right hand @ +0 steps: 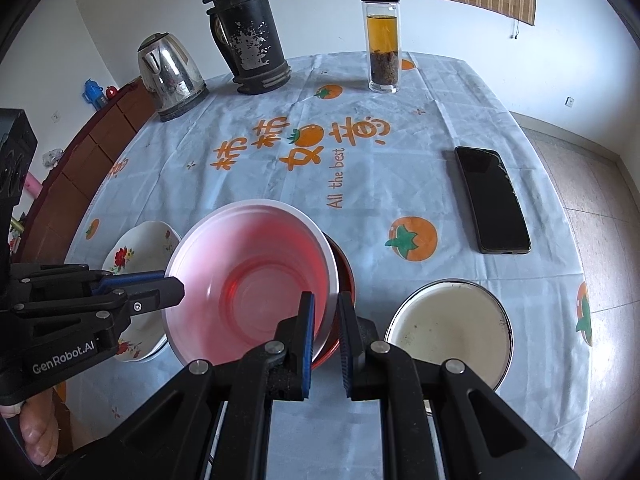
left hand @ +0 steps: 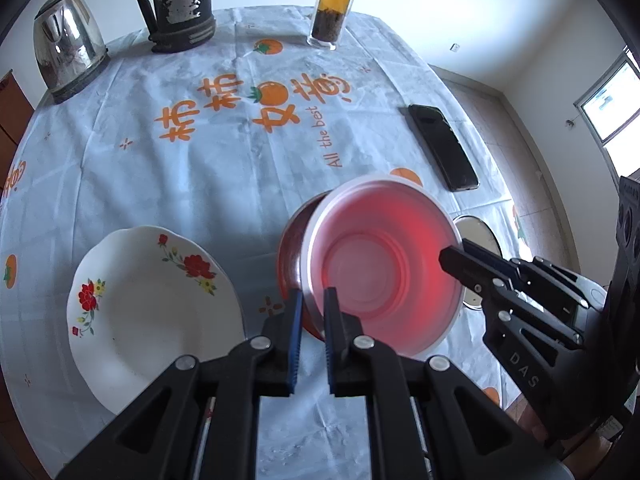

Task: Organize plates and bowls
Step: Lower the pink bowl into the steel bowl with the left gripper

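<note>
A translucent plastic bowl [left hand: 384, 264] [right hand: 248, 280] sits tilted in a dark red bowl [left hand: 289, 256] [right hand: 347, 276], whose colour glows pink through it. My left gripper [left hand: 313, 294] [right hand: 176, 286] is shut on the plastic bowl's left rim. On the opposite rim, my right gripper [right hand: 325, 298] [left hand: 452, 258] is shut too, with the red bowl's edge just under its fingers. A white plate with red flowers [left hand: 152, 300] [right hand: 136, 248] lies left of the bowls. A white enamel dish with a dark rim [right hand: 452, 324] [left hand: 476, 228] lies to their right.
A round table [right hand: 400, 184] carries a pale cloth with orange print. At the back stand a steel kettle [left hand: 68, 44] [right hand: 170, 76], a worn black flask [left hand: 180, 0] [right hand: 248, 32] and a glass tea bottle [left hand: 332, 8] [right hand: 382, 40]. A black phone [left hand: 442, 148] [right hand: 492, 200] lies right.
</note>
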`<state>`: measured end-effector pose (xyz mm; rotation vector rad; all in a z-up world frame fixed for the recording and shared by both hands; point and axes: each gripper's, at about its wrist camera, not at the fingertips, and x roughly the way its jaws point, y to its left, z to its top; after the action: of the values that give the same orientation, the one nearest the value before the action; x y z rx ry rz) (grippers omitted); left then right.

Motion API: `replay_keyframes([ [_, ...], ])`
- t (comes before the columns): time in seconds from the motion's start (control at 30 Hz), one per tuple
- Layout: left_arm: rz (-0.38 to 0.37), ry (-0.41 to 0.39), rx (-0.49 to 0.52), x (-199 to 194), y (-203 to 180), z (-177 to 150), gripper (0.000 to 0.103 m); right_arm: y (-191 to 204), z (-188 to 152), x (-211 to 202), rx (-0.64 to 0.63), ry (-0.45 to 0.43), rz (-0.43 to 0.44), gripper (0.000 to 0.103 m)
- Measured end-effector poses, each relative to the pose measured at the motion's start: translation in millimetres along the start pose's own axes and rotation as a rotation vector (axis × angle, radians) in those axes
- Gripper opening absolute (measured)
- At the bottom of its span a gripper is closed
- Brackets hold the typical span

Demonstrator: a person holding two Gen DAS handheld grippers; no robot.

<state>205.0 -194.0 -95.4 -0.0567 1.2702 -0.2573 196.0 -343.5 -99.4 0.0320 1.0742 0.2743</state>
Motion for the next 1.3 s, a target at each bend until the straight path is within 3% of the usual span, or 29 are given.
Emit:
replay_keyframes([
  [1.3, 0.0, 0.056, -0.016, 21.0, 5.0, 1.1, 0.007, -3.6, 0.0, 24.9, 0.003, 0.064, 0.0, 0.012],
])
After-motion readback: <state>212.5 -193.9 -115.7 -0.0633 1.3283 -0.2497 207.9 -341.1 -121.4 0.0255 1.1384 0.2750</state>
